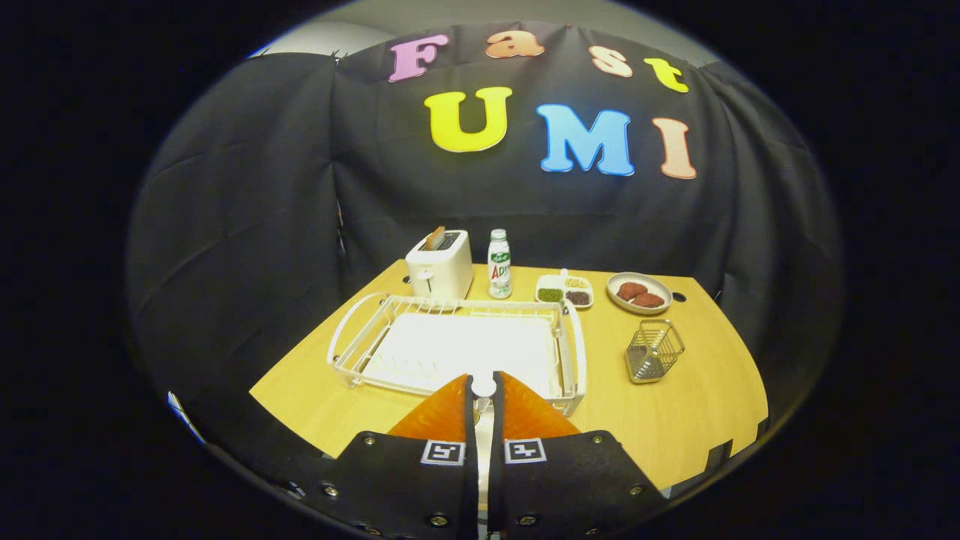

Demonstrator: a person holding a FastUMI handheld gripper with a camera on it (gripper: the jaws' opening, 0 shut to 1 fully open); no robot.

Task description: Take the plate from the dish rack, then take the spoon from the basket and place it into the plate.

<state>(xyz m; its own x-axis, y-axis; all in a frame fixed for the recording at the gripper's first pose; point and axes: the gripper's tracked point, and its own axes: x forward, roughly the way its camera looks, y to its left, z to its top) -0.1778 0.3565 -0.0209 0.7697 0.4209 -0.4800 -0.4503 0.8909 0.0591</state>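
Looks like you've got the spoon [484, 397] pinched in your tongs [484, 391] above the near edge of the dish rack [352, 352], basket [654, 351] off right, so plating it is what's left.

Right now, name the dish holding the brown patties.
The round dish beyond the wire basket; the divided dish beside it holds green and dark fillings.

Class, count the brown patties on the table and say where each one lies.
2. Both patties lie side by side on the oval plate, beyond the wire basket, right of the divided dish. None seem hidden. The gripper is nearly shut around something white.
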